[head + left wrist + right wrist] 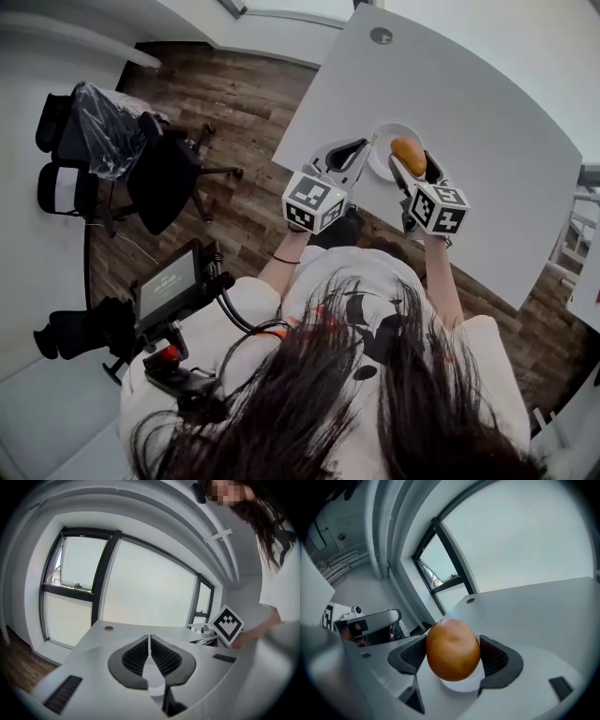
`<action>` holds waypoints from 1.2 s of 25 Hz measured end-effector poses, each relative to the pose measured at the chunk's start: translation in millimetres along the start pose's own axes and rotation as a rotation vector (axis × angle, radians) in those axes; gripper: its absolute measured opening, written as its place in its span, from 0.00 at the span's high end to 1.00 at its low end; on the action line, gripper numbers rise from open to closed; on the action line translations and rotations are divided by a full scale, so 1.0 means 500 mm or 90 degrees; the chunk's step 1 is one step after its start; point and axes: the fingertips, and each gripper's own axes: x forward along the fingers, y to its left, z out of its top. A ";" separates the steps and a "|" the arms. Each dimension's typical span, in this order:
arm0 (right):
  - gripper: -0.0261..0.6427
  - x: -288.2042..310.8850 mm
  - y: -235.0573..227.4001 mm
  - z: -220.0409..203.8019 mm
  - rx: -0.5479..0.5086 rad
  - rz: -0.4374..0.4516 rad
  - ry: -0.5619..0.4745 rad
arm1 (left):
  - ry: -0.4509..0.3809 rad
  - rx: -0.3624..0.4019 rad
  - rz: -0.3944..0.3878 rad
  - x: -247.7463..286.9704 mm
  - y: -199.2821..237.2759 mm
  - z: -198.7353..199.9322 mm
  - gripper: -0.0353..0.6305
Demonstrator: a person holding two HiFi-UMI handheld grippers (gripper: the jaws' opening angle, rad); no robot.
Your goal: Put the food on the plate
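A round orange-brown piece of food (453, 649) sits between the pads of my right gripper (453, 656), which is shut on it. It hangs just above a small white plate (461, 684). In the head view the food (409, 155) is over the plate (382, 157) near the table's front edge, with the right gripper (412, 164) around it. My left gripper (361, 150) is at the plate's left side. Its pads meet in the left gripper view, so the left gripper (149, 645) is shut with nothing in it, and a bit of the white plate (153, 682) shows below.
The white table (487, 103) stretches away behind the plate, with a round cable grommet (381, 36) at its far end. Office chairs (112, 141) stand on the wood floor to the left. Large windows (145, 592) lie beyond the table.
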 end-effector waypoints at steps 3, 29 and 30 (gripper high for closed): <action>0.44 0.014 -0.007 -0.014 -0.036 0.005 -0.001 | 0.004 0.003 -0.017 0.004 -0.015 -0.006 0.94; 0.44 -0.004 -0.069 -0.141 -0.051 -0.037 0.065 | 0.017 0.009 -0.092 0.014 -0.073 -0.029 0.94; 0.44 -0.003 -0.070 -0.140 -0.043 -0.036 0.066 | 0.018 0.009 -0.091 0.015 -0.072 -0.028 0.94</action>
